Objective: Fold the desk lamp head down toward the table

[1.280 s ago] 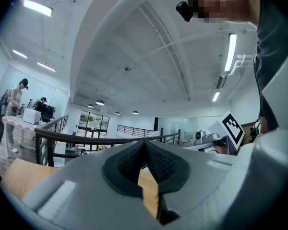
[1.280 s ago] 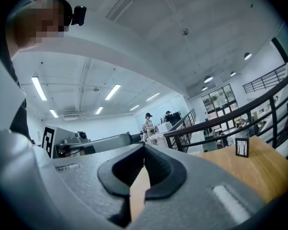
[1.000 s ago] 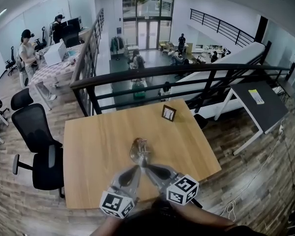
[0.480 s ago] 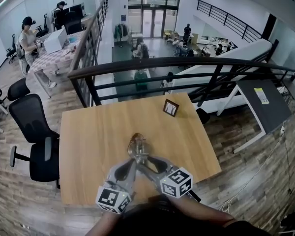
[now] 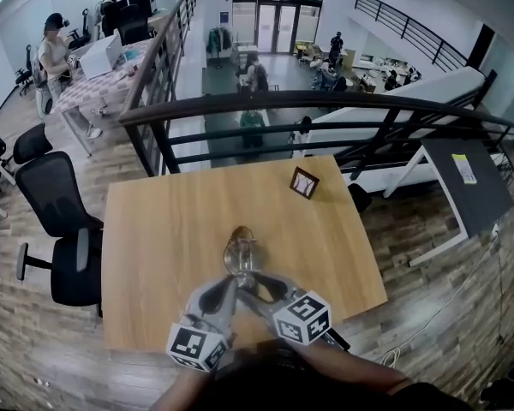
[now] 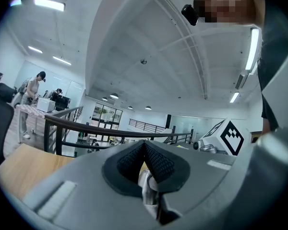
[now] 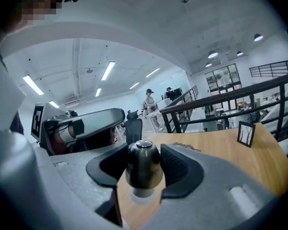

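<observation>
Convergence on the desk lamp (image 5: 240, 252), near the front middle of the table (image 5: 154, 229), well short of the picture frame (image 5: 304, 182) at the far edge. Coming in from the near-left with the left gripper (image 6: 144, 150): pressed shut, pinching a pale silvery part (image 6: 149, 188) of the lamp low between the pads. Coming in from the near-right with the right gripper (image 7: 145, 156): opening wide, straddling what reads as the dark rounded lamp head (image 7: 143, 169), flanking it on both sides with no clamp to be made out. Stands upright off the tabletop in the right gripper view, long axis vertical, shiny cap on top, dead ahead of the right fingers and already in their gap. So probably down to the right gripper to close and tip that head forward and down, with the left steadying lower on the lamp. Early days, by the look of it: nothing folded yet.

Against a second ago: same spot on the table for the lamp, same two grippers nosed together at it, no visible change in its posture. Only a small drift of the head view, with the picture frame a touch higher in it.
</observation>
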`<state>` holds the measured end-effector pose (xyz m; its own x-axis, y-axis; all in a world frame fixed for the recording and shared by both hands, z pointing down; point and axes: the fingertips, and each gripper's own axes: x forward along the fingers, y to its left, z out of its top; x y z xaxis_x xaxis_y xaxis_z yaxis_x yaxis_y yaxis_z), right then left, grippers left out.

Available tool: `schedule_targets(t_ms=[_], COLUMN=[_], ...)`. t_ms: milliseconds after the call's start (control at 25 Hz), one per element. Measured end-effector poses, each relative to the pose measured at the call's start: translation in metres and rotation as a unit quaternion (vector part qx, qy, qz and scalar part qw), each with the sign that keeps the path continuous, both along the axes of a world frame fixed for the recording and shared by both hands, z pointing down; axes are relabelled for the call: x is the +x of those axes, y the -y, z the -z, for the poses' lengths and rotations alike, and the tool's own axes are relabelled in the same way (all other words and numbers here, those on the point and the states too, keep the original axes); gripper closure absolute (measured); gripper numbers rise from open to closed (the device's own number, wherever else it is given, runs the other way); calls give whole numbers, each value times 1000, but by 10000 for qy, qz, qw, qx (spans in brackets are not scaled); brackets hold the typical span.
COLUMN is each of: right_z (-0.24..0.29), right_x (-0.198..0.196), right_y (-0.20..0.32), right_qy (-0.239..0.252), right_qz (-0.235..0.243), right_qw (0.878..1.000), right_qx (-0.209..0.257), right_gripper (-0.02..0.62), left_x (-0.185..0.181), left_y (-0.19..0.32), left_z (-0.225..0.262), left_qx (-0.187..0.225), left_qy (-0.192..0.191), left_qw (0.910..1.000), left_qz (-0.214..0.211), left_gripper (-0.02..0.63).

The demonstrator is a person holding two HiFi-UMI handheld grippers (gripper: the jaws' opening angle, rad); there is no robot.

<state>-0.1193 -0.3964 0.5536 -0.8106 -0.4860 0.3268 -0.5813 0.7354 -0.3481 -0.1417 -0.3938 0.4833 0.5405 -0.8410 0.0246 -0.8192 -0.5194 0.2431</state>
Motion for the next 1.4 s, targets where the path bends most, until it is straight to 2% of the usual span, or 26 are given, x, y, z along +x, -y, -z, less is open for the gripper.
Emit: schedule_targets(t_ms=[280,560,760,1080,1400], right_z=[-19,-72,-124,-196,-226], right_x=[-4,-7,-12,-14,-18], right_y=[-12,-36,-46,-35,-20], right_qy=[-349,-1155,-1571,-2229,-2460], right_qz=[138,316,419,431,423], right_qw=[9993,9925,9866,9734,9677], right_qx=[-22,245,167,292,351], right_gripper=[391,393,396,408,410], left_x=[-8,-8,-13,-19,-22], left_y=[-4,-20,-31,-48,-48], left_z=[-1,-1,7,-2,-3], left_qx=[-57,-20,-33,28,7], left_qy=[-2,49,68,127,169], left_qw=[10000,10000,10000,9999,9998], left_qz=[33,-61,-61,-88,-64], left_gripper=[604,604,604,604,604])
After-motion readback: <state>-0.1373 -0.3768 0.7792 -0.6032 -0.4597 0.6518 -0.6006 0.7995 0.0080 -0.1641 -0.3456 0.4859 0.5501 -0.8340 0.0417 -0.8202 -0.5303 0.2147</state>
